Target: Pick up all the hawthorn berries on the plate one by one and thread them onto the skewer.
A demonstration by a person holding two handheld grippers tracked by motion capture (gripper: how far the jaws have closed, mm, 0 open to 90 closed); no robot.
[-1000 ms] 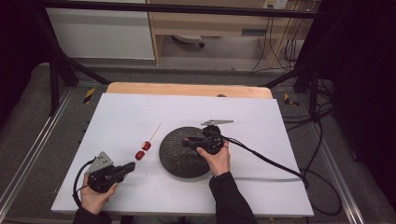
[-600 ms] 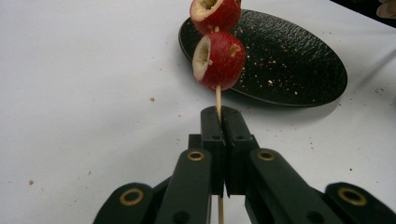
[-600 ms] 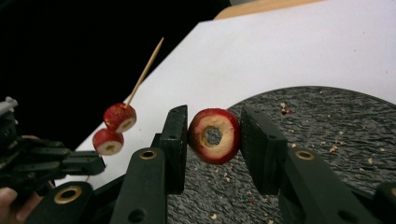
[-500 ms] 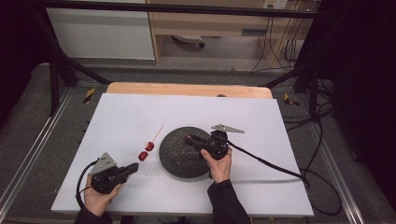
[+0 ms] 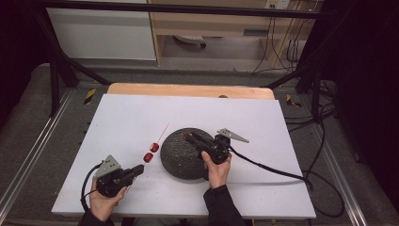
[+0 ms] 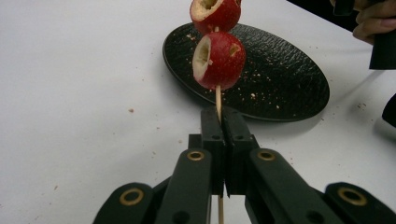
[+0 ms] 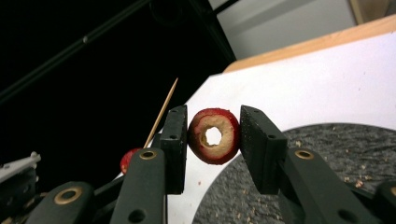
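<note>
Here the left gripper [image 6: 219, 122] is clamping a skewer [image 6: 218, 98], two red fruits [image 6: 218, 59] sitting just beyond its jaws. The right gripper [image 7: 213, 136] is squeezing a cored red fruit [image 7: 214, 136], the black plate [image 7: 327, 163] lying below it

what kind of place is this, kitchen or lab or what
Most likely a lab or recording workspace, not a kitchen. A white table stands inside a black metal frame, loose cables trail over the grey floor, and the only food is a fruit skewer beside a black plate.
</note>
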